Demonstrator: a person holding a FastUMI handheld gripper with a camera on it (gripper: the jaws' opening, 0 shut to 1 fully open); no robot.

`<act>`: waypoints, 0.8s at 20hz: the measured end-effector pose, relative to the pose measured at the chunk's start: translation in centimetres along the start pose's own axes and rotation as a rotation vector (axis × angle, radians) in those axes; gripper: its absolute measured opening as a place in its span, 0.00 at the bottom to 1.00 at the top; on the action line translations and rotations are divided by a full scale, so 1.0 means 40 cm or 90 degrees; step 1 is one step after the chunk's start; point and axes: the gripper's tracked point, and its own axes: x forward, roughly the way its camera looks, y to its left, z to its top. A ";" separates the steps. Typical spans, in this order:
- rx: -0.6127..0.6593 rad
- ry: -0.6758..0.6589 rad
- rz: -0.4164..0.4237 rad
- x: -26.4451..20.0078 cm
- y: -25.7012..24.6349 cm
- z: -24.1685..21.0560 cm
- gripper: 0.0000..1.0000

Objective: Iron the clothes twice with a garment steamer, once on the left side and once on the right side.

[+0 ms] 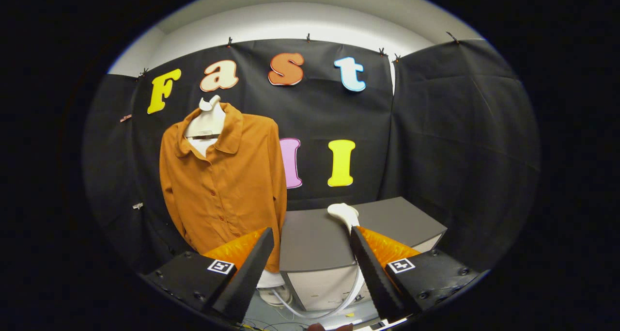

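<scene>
While open, gripper (310,253) short of steamer head (343,213)

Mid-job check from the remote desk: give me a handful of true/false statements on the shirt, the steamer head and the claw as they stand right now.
1. The orange shirt hangs on a white mannequin form ahead of the claw. True.
2. The claw is shut on the steamer head. False: its fingers stand wide apart with nothing between them.
3. The white steamer head rests on the grey cabinet top, just beyond the right finger. True.
4. The shirt lies folded on the cabinet. False: it hangs upright beside the cabinet, buttoned down the front.
5. A white hose loops down in front of the cabinet. True.
</scene>
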 end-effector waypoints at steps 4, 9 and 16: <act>0.015 0.079 -0.003 0.122 -0.075 -0.049 0.99; 0.004 0.178 -0.014 0.273 -0.174 -0.148 0.99; 0.011 0.316 -0.025 0.421 -0.253 -0.341 1.00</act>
